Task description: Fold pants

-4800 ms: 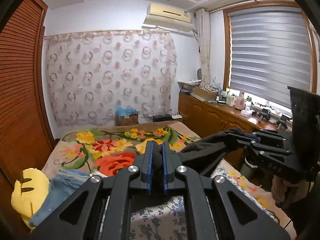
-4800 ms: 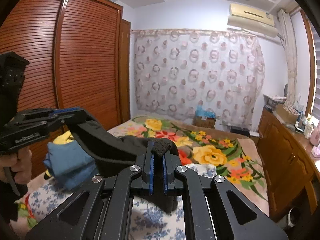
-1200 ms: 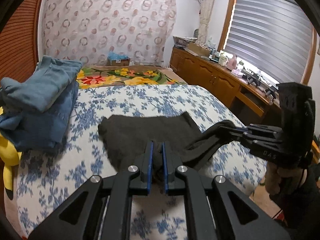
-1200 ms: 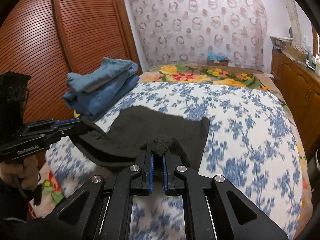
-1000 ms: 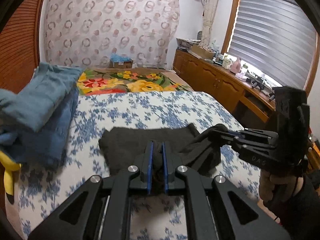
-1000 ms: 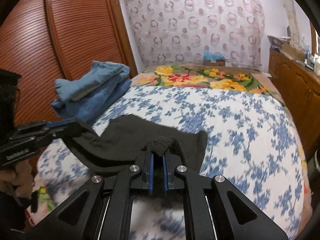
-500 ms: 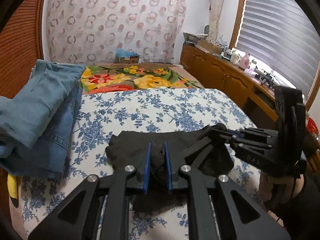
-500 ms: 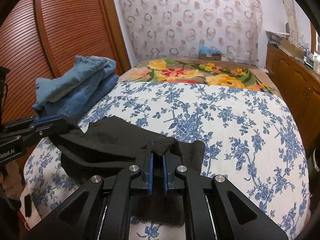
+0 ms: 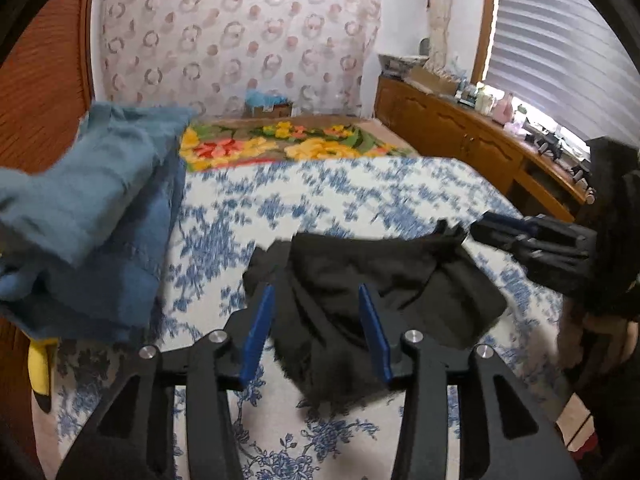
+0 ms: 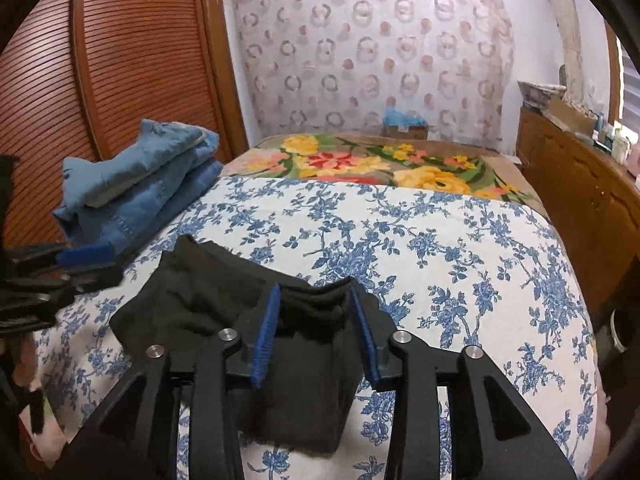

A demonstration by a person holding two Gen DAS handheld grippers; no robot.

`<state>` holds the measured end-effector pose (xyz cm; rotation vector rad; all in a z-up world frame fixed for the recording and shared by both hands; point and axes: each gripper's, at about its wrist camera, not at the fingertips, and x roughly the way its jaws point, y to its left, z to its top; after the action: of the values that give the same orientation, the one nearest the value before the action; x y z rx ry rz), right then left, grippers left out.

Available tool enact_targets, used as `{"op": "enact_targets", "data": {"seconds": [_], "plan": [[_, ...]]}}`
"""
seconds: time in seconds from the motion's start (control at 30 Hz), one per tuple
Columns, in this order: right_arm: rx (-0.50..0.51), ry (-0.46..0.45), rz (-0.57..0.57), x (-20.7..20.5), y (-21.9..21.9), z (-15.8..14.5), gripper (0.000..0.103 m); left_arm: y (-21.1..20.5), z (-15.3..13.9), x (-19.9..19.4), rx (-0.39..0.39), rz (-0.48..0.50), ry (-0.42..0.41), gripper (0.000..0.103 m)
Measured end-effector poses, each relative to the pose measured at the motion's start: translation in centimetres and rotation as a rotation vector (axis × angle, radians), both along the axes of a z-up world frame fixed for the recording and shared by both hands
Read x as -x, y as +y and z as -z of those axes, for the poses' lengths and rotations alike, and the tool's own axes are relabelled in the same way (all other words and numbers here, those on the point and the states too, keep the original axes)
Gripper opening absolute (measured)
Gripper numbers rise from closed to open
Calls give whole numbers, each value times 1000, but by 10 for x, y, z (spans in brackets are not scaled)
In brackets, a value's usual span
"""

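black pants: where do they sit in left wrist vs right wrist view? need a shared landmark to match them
Left wrist: black pants lower centre on the blue-flowered bedspread, running behind the open jaws.
Right wrist: black pants lower left of centre, a folded edge between the open jaws.
Shared landmark: stack of blue jeans, left of the pants in both.

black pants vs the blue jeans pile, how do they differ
The black pants lie low and rumpled on the bedspread at the near edge; the jeans sit stacked high by the wardrobe. The pants are dark and soft-looking, the jeans blue denim with visible seams. The pants lie between the open tools; the jeans lie apart from them. Both rest on the bed.
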<state>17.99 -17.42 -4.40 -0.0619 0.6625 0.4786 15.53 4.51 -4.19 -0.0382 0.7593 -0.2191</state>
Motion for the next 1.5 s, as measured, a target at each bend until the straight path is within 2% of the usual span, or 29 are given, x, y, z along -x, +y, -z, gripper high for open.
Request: {"op": "enact_targets", "data": {"seconds": [0.2, 0.43, 0.63, 0.73, 1.0, 1.27, 1.5], "plan": [[37, 32, -32, 0, -6, 12, 38, 1, 27, -9, 4, -1, 81, 43], [89, 90, -58, -17, 3, 30, 38, -6, 39, -3, -17, 18, 98, 43], [147, 130, -18, -42, 9, 41, 38, -4, 49, -2, -15, 14, 119, 43], [129, 139, 2, -44, 3, 42, 38, -2, 51, -1, -10, 16, 116, 43], [58, 133, 5, -20, -13, 32, 43, -1, 53, 0, -3, 6, 110, 49], [148, 123, -33, 23, -8, 39, 44, 1, 52, 0, -2, 1, 110, 52], [132, 135, -46, 38, -4, 46, 44, 1, 52, 0, 2, 2, 111, 54]]}}
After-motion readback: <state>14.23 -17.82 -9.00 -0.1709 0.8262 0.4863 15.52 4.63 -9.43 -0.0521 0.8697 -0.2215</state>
